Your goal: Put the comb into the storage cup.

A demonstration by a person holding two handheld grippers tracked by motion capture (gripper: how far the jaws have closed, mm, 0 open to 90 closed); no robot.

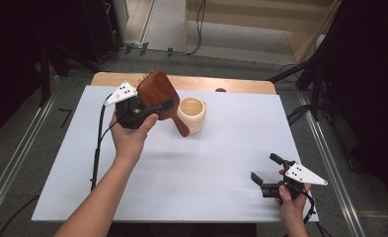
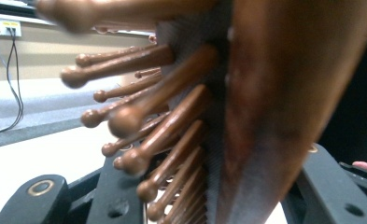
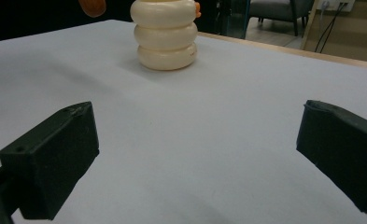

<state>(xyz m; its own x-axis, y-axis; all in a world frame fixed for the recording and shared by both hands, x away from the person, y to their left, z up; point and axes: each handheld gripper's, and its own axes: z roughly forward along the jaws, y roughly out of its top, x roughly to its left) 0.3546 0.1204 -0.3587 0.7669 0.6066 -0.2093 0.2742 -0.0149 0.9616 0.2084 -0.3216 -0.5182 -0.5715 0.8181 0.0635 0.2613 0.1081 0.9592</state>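
High view: the left claw (image 1: 149,109) is clenched on a wooden hairbrush (image 1: 157,91), held in the air just beside the cream ribbed cup (image 1: 191,114), with the brush's handle slanting down toward the cup's near wall. In the left gripper view the brush head (image 2: 265,107) sits edge-on between the jaws, its round-tipped wooden pins (image 2: 139,116) sticking out to one side. The right claw (image 1: 273,173) rests well apart from the cup, low over the white tabletop (image 1: 221,168), released, with nothing between its jaws; in the right gripper view the cup (image 3: 165,35) stands upright far ahead of it.

The work looks like standing the brush in the cup. The cup appears light and nothing steadies it, so a handle that meets the rim or wall instead of the opening could push it over or slide it away. The grip is on the broad head, so the brush may also pivot in the jaws as it tips. Once released, the heavy head could topple the cup.
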